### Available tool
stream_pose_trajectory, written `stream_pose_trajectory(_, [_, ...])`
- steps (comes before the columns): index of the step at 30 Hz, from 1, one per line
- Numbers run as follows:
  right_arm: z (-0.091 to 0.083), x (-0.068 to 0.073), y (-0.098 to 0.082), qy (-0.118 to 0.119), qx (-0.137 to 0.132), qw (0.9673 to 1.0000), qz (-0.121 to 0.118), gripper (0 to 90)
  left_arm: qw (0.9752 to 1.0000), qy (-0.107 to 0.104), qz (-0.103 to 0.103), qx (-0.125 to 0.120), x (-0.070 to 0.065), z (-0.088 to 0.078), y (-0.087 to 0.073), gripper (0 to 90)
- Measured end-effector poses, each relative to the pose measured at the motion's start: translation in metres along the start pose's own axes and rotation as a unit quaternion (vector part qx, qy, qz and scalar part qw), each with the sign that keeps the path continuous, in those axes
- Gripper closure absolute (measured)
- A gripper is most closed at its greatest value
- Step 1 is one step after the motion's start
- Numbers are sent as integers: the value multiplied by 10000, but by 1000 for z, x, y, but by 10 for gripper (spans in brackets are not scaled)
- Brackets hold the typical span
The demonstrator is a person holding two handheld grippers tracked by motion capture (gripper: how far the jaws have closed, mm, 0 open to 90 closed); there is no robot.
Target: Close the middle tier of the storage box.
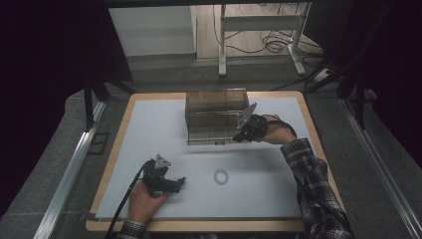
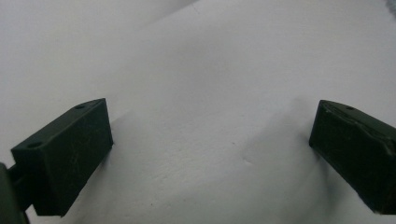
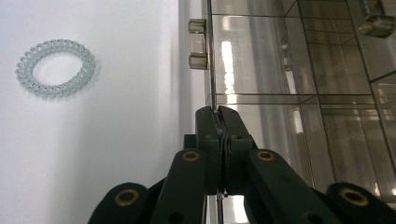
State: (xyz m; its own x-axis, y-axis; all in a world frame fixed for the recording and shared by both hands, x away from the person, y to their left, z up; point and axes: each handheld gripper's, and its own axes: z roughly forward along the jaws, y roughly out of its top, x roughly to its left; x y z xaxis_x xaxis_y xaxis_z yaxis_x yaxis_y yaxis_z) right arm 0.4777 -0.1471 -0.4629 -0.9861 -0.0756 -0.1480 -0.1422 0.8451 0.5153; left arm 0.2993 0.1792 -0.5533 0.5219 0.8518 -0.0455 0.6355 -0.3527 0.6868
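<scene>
Right gripper [image 1: 238, 135]: at the near right corner of the box, held by the right hand [image 1: 278, 134]; in the right gripper view its jaws [image 3: 219, 122] are pressed together on the thin edge of the lid; a plaid sleeve [image 1: 311, 174] runs back from that hand to the bottom edge of the high view

Box [image 1: 217, 117]: clear, smoke-tinted plastic, divided into compartments; it stands on the far middle part of the mat, upright; the compartments look bare as far as can be told through the plastic

Lid [image 3: 261, 60]: a clear panel; whether it is raised or lying flat on the box I cannot tell; a small clear latch [image 3: 198, 44] sits on its edge, beyond the jaws

Left gripper [image 1: 176, 185]: lying low on the near left part of the mat, held by the left hand [image 1: 144, 201]; it points toward the ring; in the left gripper view its jaws stand wide apart with nothing but the mat [image 2: 210, 93] between them; a cable [image 1: 127, 199] trails from it to the near edge

Ring [image 1: 221, 177]: a clear coiled hair tie; flat on the mat, in front of the box and well apart from it; near the left gripper's tips, not touching them; in the right gripper view it lies at upper left [image 3: 55, 68]

Mat [image 1: 149, 129]: white, covering most of the wooden table [image 1: 127, 112]
</scene>
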Motion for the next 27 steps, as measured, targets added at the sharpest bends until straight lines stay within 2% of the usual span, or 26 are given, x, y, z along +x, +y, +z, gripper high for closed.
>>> stream_pose_trajectory(8, [3,3,-1,15,17,10000,-36,871,10000,-2,1,7,0,0,0,0])
stream_pose_trajectory(9, [2,3,-1,-41,66,10000,-61,871,10000,-1,1,9,0,0,0,0])
stream_pose_trajectory(12, [4,3,-2,24,12,10000,-32,869,10000,-2,2,10,0,0,0,0])
stream_pose_trajectory(18, [4,4,-3,-44,4,10000,0,855,10000,0,0,-3,0,0,0,0])
stream_pose_trajectory(27, [2,5,-5,-138,-83,9998,88,715,10000,0,0,-2,0,0,0,0])
